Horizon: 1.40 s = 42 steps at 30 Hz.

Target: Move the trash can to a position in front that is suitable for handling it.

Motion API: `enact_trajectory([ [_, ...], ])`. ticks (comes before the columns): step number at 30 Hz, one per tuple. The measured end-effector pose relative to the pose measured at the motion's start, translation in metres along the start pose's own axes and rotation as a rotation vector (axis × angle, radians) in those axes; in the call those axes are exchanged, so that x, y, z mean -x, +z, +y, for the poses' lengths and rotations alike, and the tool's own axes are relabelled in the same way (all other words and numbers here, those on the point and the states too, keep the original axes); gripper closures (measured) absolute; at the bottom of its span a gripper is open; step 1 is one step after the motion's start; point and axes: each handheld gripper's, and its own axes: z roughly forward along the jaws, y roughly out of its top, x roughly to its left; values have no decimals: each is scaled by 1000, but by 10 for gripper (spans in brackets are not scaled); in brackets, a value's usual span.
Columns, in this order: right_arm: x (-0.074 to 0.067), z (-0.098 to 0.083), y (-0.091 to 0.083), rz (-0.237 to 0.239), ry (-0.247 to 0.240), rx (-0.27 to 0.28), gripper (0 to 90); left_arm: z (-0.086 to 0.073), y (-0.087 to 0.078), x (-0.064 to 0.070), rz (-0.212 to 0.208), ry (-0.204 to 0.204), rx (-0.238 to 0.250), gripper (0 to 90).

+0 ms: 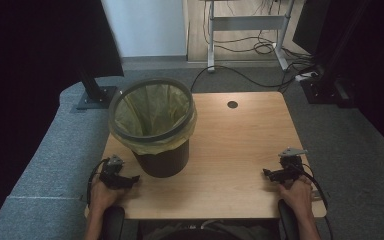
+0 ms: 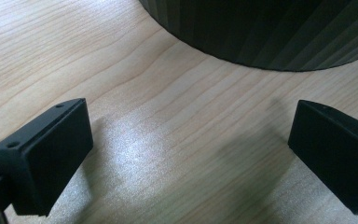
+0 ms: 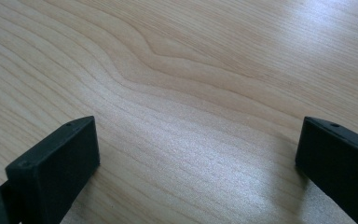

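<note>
Bin: a dark round plastic waste bin (image 1: 161, 150) lined with a yellowish bag is standing on the left half of the light wooden table (image 1: 240, 145).
Left tool: the left tool (image 1: 130, 179) is resting near the table's front left corner, just beside the bin's base (image 2: 270, 32), jaws standing wide apart and gripping nothing.
Right tool: the right tool (image 1: 269, 173) is lying near the front right edge, well apart from the bin, jaws spread over bare wood (image 3: 191, 107).

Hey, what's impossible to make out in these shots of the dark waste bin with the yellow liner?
- Bottom of the dark waste bin, high view: the yellow-green plastic liner hides it.
- Bin's upper part, left gripper view: cut off by the top edge.
- Room sides, high view: too dark.
</note>
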Motion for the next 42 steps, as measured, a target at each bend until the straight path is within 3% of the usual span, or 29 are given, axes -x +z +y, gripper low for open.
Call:
enact_trajectory([
  [10,1,1,1,9,-9,0,0,4,3,3,34,-43,0,0],
  [15,1,1,1,9,-8,-1,0,4,3,0,14,-56,10,0],
  [17,0,1,1,5,-4,0,0,4,2,-2,-7,-84,26,0],
  [18,0,1,1,2,-2,0,0,4,0,-6,-36,-126,39,0],
  [19,0,1,1,2,-2,0,0,4,0,-6,-36,-126,39,0],
  [20,0,1,1,2,-1,0,0,5,-1,-10,-55,-162,44,0],
  [22,0,1,1,2,-2,0,0,6,-1,-11,-50,-176,46,0],
  [25,0,1,1,2,-1,0,0,8,-1,-12,-41,-170,36,0],
  [34,-1,1,1,0,-1,0,0,21,-7,-21,-4,-182,68,0],
  [42,-2,0,0,16,-13,0,0,38,-20,-39,41,-181,120,0],
])
